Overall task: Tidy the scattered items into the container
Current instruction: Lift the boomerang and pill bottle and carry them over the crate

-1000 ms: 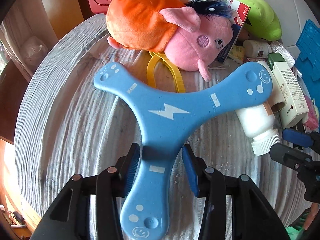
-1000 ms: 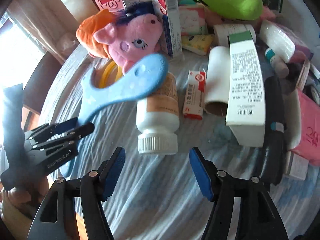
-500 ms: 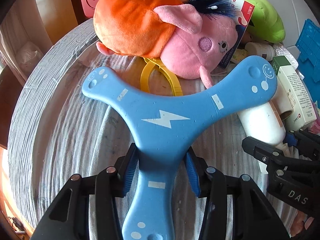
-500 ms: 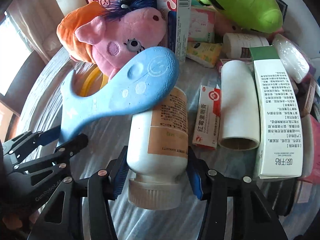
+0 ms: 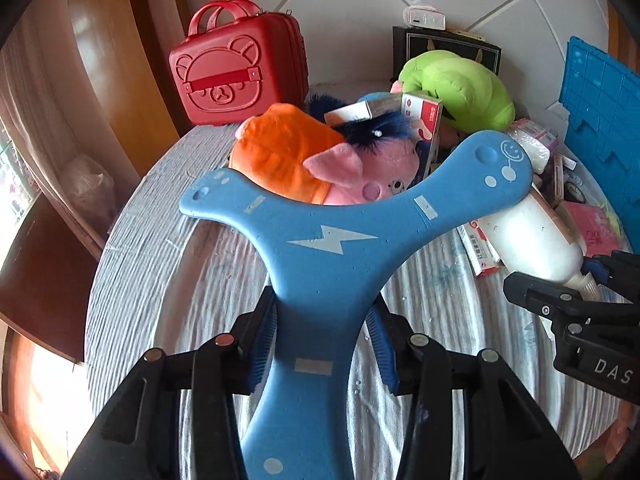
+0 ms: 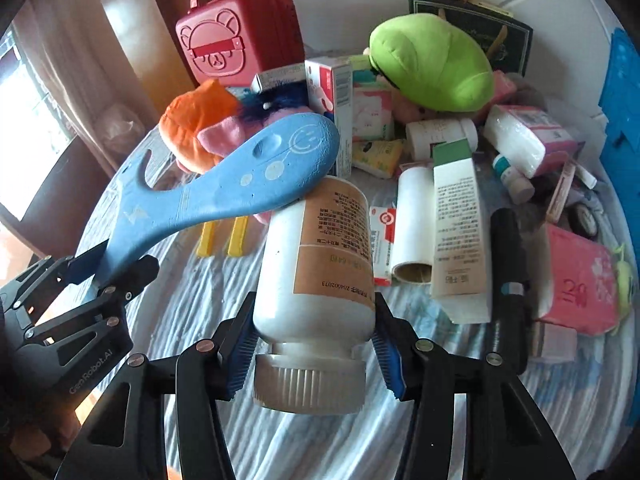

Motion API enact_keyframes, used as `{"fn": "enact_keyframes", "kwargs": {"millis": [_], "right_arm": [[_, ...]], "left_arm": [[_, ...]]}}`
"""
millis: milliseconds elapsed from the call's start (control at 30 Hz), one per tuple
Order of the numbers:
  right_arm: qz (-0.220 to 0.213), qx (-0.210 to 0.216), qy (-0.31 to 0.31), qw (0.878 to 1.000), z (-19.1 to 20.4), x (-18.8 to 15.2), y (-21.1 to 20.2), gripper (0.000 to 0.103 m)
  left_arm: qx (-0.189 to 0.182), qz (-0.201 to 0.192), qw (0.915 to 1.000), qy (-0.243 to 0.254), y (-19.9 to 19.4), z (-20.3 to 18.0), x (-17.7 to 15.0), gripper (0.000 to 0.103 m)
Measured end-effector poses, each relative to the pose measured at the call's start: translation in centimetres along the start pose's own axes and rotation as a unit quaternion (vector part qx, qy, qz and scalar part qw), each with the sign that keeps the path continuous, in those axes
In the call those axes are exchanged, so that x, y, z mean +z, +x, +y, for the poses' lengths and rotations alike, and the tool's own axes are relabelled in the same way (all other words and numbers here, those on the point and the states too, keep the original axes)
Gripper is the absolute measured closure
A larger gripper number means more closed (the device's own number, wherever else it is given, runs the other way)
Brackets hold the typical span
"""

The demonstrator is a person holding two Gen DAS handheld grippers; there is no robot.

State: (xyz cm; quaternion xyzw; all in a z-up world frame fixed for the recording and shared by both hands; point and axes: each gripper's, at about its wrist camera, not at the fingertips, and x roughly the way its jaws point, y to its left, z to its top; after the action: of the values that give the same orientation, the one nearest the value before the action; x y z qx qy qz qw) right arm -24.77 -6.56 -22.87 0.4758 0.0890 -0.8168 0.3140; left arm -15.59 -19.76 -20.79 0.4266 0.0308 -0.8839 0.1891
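Note:
My left gripper is shut on one arm of a blue three-armed boomerang and holds it lifted above the cloth; the boomerang also shows in the right wrist view. My right gripper is shut on the neck of a white pill bottle with an orange label, raised off the table. One boomerang arm lies over the bottle's far end. The bottle shows at the right of the left wrist view. A red bear suitcase stands closed at the back.
A pink and orange plush, a green plush, a white and green carton, a paper roll, a black tube, pink packets, yellow tongs and small boxes crowd the striped cloth. A blue crate stands at right.
Both grippers have lifted and pulled back. The left closed on the boomerang and raised it. The right moved onto the bottle, closed on it and raised it.

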Motion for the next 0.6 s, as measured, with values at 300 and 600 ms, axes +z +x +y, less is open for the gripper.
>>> {"fn": "enact_keyframes", "kwargs": {"millis": [300, 600], "right_arm": [[-0.069, -0.037, 0.020, 0.997, -1.1, 2.6, -6.6, 0.051], [-0.139, -0.096, 0.039, 0.985, -4.6, 4.3, -15.9, 0.051]], "left_arm": [[-0.022, -0.077, 0.9967, 0.015, -5.4, -1.7, 4.9, 0.060], [-0.075, -0.155, 0.9842, 0.040, -11.1, -6.3, 10.2, 0.060]]}}
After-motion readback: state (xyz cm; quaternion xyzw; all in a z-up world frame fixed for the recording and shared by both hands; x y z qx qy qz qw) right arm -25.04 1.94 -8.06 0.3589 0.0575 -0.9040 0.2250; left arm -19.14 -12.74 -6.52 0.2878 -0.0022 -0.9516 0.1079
